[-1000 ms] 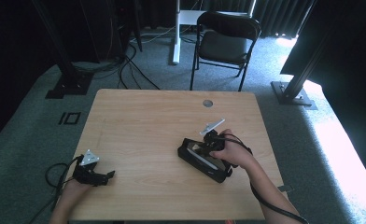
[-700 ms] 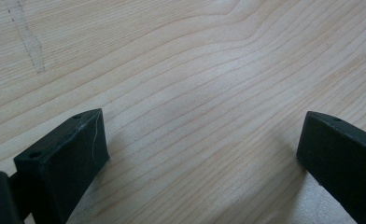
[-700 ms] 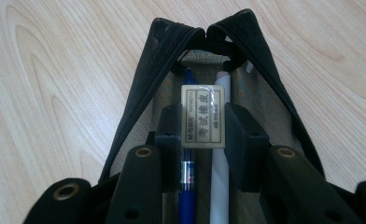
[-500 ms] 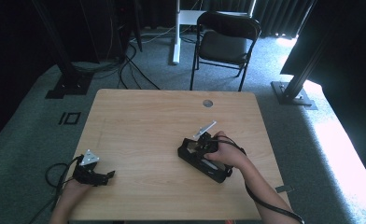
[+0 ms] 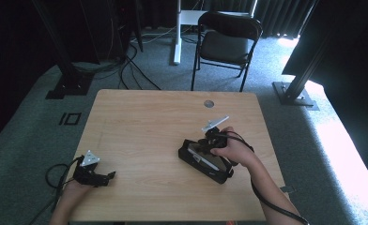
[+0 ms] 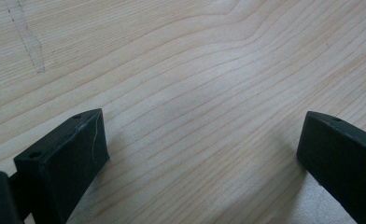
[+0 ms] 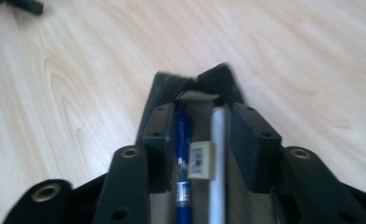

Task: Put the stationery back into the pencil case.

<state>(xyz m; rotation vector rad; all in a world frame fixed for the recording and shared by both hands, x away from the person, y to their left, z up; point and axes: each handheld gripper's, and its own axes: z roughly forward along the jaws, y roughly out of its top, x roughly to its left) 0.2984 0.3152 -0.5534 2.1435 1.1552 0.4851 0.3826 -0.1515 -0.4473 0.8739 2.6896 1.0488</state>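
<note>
Since the earlier frame our right claw (image 5: 205, 146) has dropped lower into the open black case (image 5: 203, 160) mid-worktop (image 5: 140, 122), jaws narrowly parted around the blue pen (image 7: 182, 154), eraser (image 7: 201, 160) and white pen (image 7: 217, 154). We should centre on one item, then close gently. Our left claw (image 5: 108, 176) rests spread, empty.

Light wooden table (image 5: 140, 122) mid-frame, black folding chair (image 5: 227, 44) at top, grey carpet (image 5: 27, 136), bright patch, perhaps sunlight, lower right

The blue pen (image 7: 183, 158) and white pen (image 7: 217, 163) run off the right gripper view at 6 o'clock. The pencil case's (image 7: 190, 84) far end at 12 o'clock is blurred.
</note>
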